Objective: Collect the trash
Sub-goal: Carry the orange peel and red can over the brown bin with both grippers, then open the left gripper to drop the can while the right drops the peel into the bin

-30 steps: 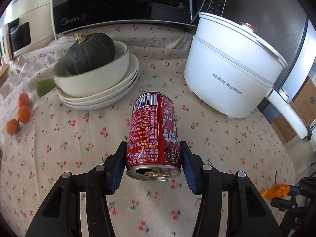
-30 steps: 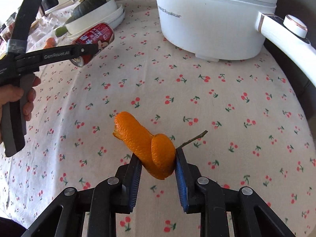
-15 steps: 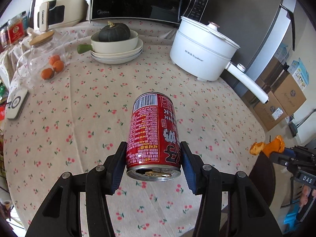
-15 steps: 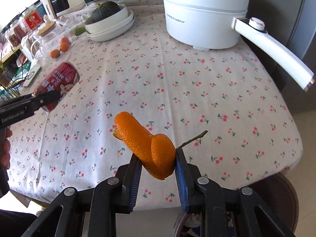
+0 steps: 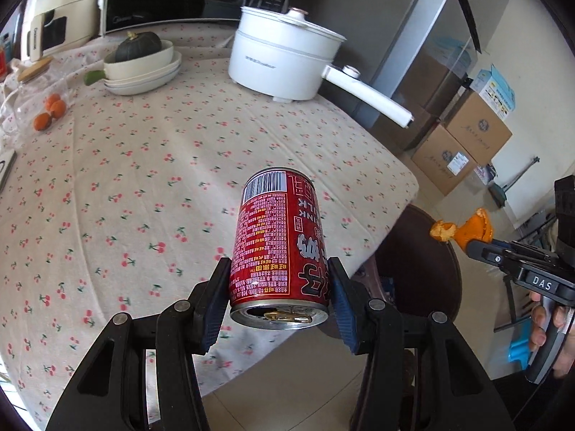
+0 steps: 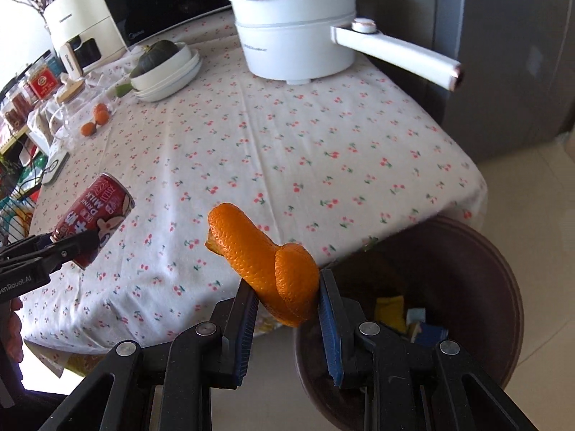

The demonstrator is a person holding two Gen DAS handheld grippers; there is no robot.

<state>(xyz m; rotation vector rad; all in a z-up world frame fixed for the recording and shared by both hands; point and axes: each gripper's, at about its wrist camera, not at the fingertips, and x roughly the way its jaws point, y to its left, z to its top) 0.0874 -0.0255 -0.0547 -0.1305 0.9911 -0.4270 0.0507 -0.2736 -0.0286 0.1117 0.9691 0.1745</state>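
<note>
The red drink can is clamped between the pads of the left tool, opened end toward the camera, held in the air over the near edge of the counter. The curled orange peel is pinched in the right tool, held beside the counter's near corner, over the rim of a dark brown bin on the floor with scraps inside. Far across the cherry-print cloth stand a white electric pot and stacked bowls holding a green squash.
</note>
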